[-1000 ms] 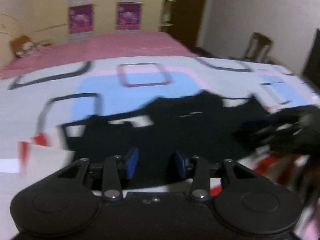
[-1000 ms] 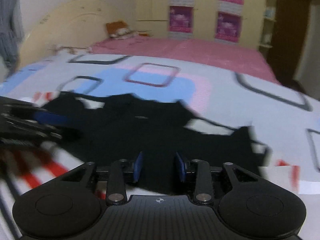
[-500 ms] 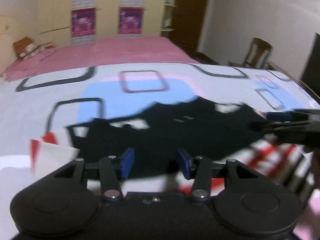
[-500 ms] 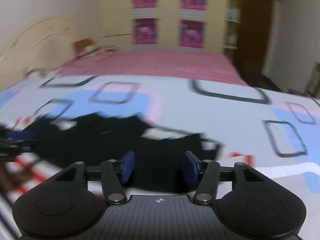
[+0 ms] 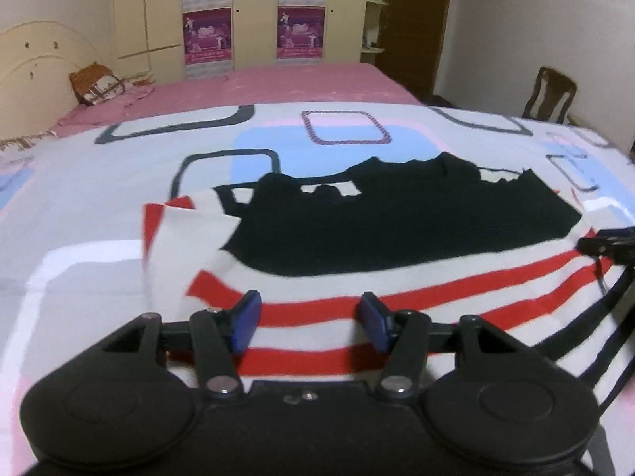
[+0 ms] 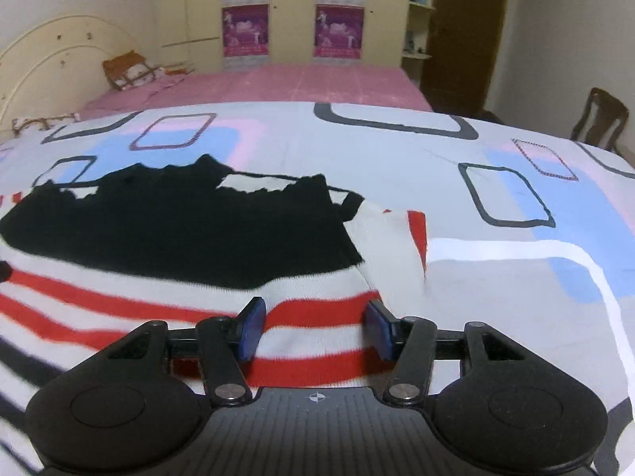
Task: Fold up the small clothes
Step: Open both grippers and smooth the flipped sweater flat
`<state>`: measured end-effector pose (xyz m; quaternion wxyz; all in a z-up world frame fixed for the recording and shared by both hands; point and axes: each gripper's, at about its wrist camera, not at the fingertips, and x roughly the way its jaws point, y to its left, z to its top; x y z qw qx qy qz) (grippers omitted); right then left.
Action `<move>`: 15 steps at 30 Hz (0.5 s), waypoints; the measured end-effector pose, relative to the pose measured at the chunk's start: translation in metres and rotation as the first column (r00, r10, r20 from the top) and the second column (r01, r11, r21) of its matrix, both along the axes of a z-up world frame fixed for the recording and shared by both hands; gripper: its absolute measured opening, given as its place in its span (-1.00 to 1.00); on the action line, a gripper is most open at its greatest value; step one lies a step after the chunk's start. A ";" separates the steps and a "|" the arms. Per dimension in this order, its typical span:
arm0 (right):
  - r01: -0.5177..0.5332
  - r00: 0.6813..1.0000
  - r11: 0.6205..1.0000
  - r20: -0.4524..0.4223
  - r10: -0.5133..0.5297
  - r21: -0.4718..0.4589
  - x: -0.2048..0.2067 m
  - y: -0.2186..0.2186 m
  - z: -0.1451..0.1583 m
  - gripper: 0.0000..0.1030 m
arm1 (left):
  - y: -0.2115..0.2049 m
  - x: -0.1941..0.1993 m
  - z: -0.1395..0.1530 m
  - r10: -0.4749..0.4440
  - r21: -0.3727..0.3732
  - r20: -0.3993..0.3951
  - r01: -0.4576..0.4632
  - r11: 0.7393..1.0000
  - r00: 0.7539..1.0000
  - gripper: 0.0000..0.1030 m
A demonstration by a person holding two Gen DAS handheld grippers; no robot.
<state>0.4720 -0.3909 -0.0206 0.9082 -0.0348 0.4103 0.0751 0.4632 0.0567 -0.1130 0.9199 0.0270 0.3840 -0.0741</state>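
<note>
Backing off: left tongs (image 5: 307, 323) opening, right tongs (image 6: 315, 327) wide, both empty and now over the striped part of the small garment (image 5: 397, 230), released a second ago. It lies flat on the bed (image 5: 119, 182); this fold looks done.

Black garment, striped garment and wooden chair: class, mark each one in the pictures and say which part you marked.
black garment (image 5: 397, 222): left wrist view, middle of its flat body.
striped garment (image 6: 317, 311): right wrist view, red stripe between the gripper's fingers.
wooden chair (image 5: 549, 95): left wrist view, its backrest.
</note>
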 end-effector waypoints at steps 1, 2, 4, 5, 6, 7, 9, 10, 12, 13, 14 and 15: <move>-0.009 1.000 1.000 0.018 0.009 0.007 -0.006 0.003 0.008 0.05 | -0.005 -0.004 0.006 -0.006 -0.003 0.009 0.006 1.000 1.000 0.03; -0.036 0.998 0.999 0.046 0.035 0.030 -0.013 0.008 0.016 0.05 | -0.009 -0.009 0.010 -0.020 -0.035 0.024 0.021 0.999 1.000 0.04; -0.107 0.992 0.992 0.068 0.102 0.069 -0.027 0.026 0.027 0.05 | -0.025 -0.018 0.016 -0.055 -0.093 0.038 0.058 0.994 0.998 0.04; -0.148 0.988 0.986 0.062 0.143 0.084 -0.031 0.038 0.027 0.05 | -0.038 -0.022 0.017 -0.087 -0.106 0.041 0.091 0.990 0.995 0.04; -0.191 0.981 0.977 0.050 0.187 0.095 -0.038 0.051 0.025 0.05 | -0.051 -0.025 0.016 -0.114 -0.105 0.040 0.118 0.987 0.993 0.04; -0.223 0.975 0.970 0.038 0.220 0.096 -0.043 0.063 0.021 0.05 | -0.061 -0.028 0.013 -0.138 -0.104 0.032 0.141 0.985 0.990 0.04; -0.255 0.967 0.964 0.009 0.255 0.069 -0.048 0.081 0.010 0.05 | -0.078 -0.032 0.003 -0.159 -0.091 0.009 0.159 0.983 0.987 0.09; -0.257 0.966 0.966 -0.012 0.257 0.038 -0.050 0.087 0.003 0.05 | -0.084 -0.034 -0.003 -0.161 -0.050 0.006 0.162 0.986 0.987 0.10; -0.251 0.968 0.968 -0.001 0.251 0.016 -0.054 0.089 -0.001 0.05 | -0.084 -0.037 -0.005 -0.150 -0.042 0.014 0.151 0.988 0.989 0.13; -0.243 0.970 0.970 -0.016 0.244 0.020 -0.054 0.089 0.002 0.05 | -0.082 -0.038 0.000 -0.138 -0.055 0.008 0.138 0.989 0.990 0.10; -0.239 0.971 0.971 -0.024 0.239 0.024 -0.056 0.087 0.006 0.05 | -0.078 -0.041 0.005 -0.134 -0.067 0.021 0.135 0.989 0.991 0.10; -0.240 0.970 0.970 -0.021 0.241 0.028 -0.056 0.085 0.008 0.05 | -0.077 -0.046 0.008 -0.139 -0.080 0.041 0.141 0.987 0.990 0.10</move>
